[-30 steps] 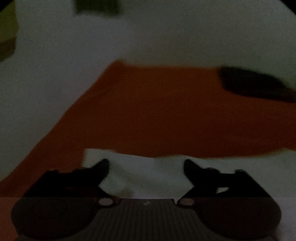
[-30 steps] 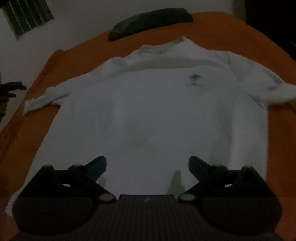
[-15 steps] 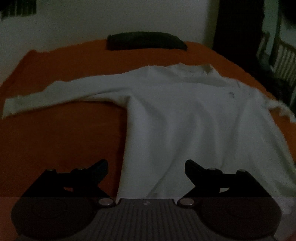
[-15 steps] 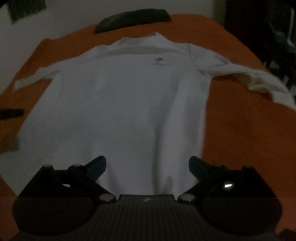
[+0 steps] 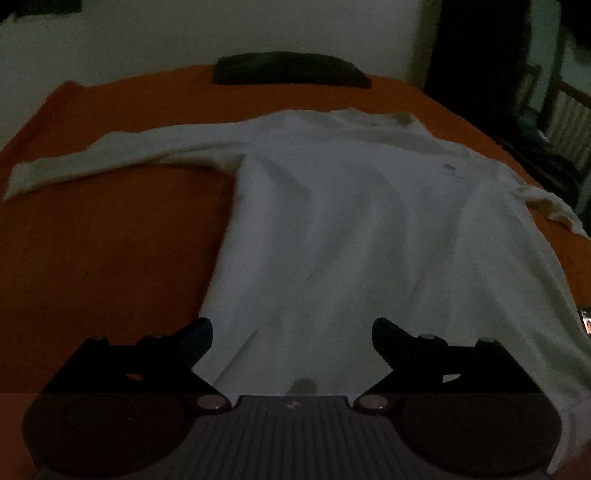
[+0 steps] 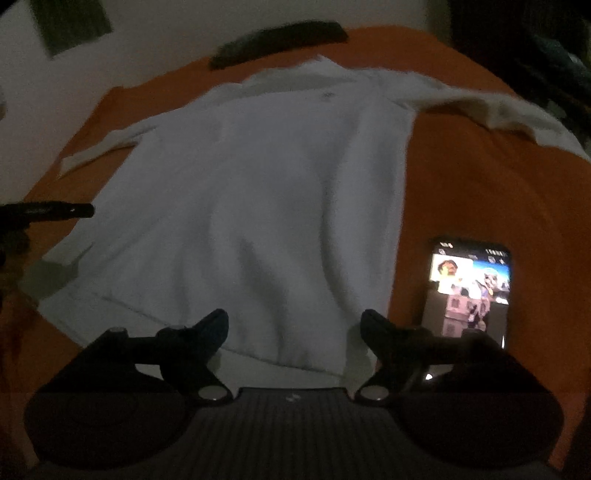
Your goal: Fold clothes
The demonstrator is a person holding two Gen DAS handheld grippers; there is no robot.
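A white long-sleeved shirt (image 5: 332, 206) lies spread flat, front up, on an orange bed sheet (image 5: 103, 251), collar at the far end and both sleeves stretched outward. It also shows in the right wrist view (image 6: 258, 192). My left gripper (image 5: 291, 332) is open and empty, just above the shirt's bottom hem near its left corner. My right gripper (image 6: 294, 325) is open and empty over the hem near the shirt's right corner. The left gripper's finger (image 6: 48, 211) shows at the left edge of the right wrist view.
A dark pillow (image 5: 288, 70) lies at the head of the bed. A lit phone (image 6: 471, 288) lies on the sheet right of the shirt's hem. A white wall (image 5: 221, 29) is behind the bed. A dark chair (image 5: 554, 110) stands at the right. The room is dim.
Both grippers have swung and come down toward the shirt's bottom hem. The left view turned from bare sheet to the whole shirt. The right view shifted right, bringing the phone into view.
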